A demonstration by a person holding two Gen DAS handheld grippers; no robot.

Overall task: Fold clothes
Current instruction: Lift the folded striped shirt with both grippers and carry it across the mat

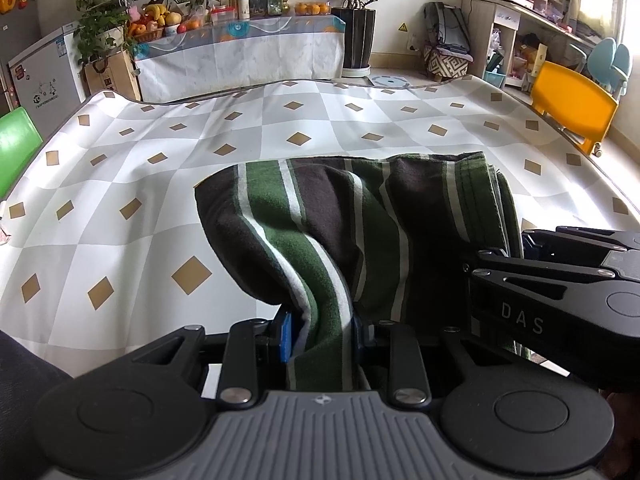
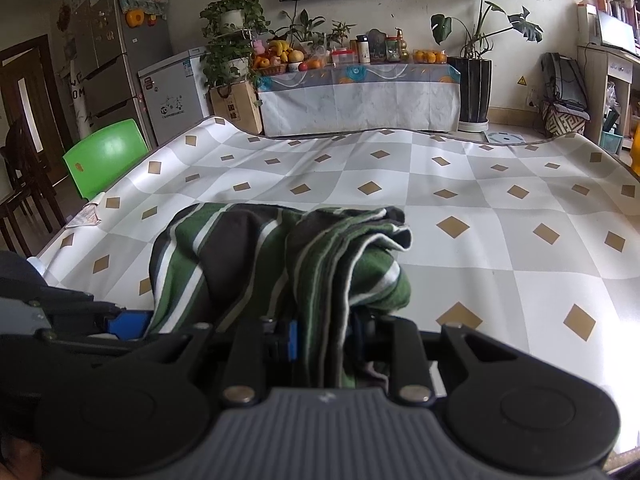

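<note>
Centrally, the left tongs [image 1: 320, 336] were closed on a bunched fold of the striped garment [image 1: 360, 232], the cloth pinched between the blue pads [image 1: 286, 336] and running back under the tool body. Likewise, the right tongs [image 2: 324, 336] gripped a thick, layered edge of the same garment [image 2: 280, 256], its green, dark brown and white stripes rising from the narrow gap. From the left wrist view, the right tongs [image 1: 560, 280] lay just beside the garment's right edge; from the right wrist view, the left tongs [image 2: 120, 322] showed at the lower left, close alongside. Beyond both grips, the garment draped forward in a loose heap onto the surface [image 1: 120, 200], which bore a grey-and-white chequered cloth with tan diamonds. Farther out stood a green chair [image 2: 106, 156], an orange chair [image 1: 572, 104], and a draped side table [image 2: 360, 92] with fruit and potted plants.
</note>
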